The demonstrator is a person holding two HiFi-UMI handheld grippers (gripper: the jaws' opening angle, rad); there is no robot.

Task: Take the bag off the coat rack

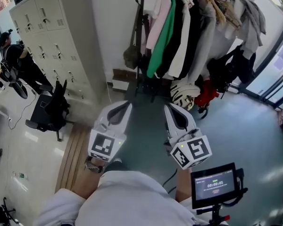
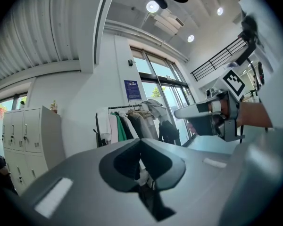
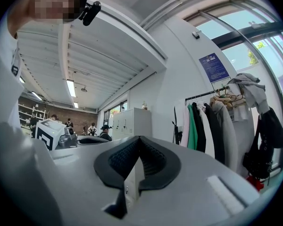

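The olive bag [image 1: 130, 56] hangs at the left end of the coat rack [image 1: 142, 18], well ahead of my left gripper [image 1: 126, 105], whose fingers are pressed together on nothing, like my right gripper [image 1: 170, 108] beside it, facing the green jacket [image 1: 161, 32].

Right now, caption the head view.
Both shut, the left claw and right claw face the coat rack holding an olive bag.

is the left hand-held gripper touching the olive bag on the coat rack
Apart. The head view shows the left hand-held gripper, shut and empty, well short of the olive bag, with floor visible between them.
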